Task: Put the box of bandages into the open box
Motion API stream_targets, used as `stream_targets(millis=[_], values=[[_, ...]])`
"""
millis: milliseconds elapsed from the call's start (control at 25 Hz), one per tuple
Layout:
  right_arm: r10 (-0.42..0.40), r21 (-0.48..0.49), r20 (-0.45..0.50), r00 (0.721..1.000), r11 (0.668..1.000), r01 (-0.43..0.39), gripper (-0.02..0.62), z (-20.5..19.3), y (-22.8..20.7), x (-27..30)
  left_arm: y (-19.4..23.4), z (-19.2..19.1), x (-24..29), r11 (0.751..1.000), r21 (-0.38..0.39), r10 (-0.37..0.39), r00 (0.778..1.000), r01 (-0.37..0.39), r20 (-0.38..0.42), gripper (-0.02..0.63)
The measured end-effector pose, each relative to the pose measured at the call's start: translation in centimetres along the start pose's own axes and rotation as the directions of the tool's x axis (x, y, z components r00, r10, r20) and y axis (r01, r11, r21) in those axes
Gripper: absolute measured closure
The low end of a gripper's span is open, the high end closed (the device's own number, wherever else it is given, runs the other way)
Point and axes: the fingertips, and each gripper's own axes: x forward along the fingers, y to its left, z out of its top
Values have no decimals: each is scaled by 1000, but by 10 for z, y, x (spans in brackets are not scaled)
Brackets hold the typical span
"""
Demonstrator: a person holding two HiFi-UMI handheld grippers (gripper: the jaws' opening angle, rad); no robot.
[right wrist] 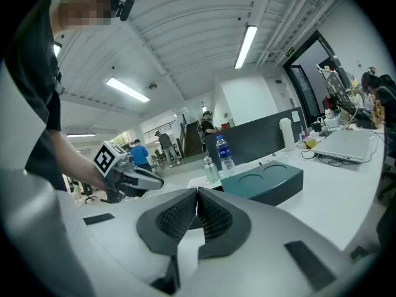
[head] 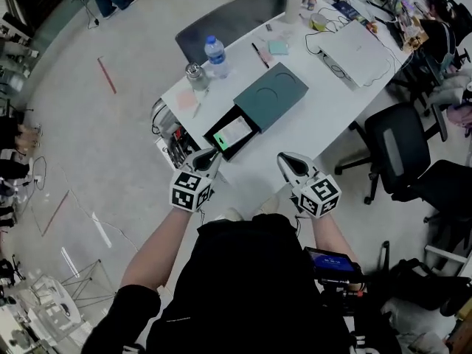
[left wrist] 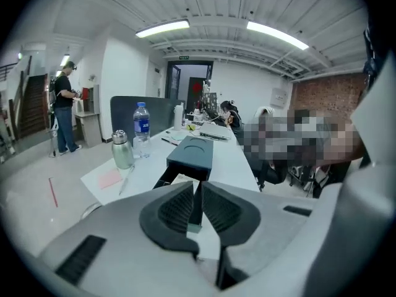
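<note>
**Bandage box [head: 233, 132] already in the open box [head: 273, 94]**

It lies flat inside, at the table's [head: 324, 102] near end. Left gripper [head: 212, 155] pinches the open box's near wall. Right gripper [head: 285, 158], jaws together and empty, hovers close by.

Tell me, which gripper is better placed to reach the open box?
Left. The left gripper is at the near corner of the open box; the right gripper is over the table edge, apart from the box.
</note>
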Motion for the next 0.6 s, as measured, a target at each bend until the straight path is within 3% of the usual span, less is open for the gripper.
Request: stream_targets(millis=[280,600], values=[[31,-51,-22,999,998,-32,569,-3,42,3,6,-28,-55,988,-150,57,991,-38,120,598],[60,-83,-14,998,995,-61,569,-6,84,-6,8,-59,-106,975,-208,111,977,-73,182,598]])
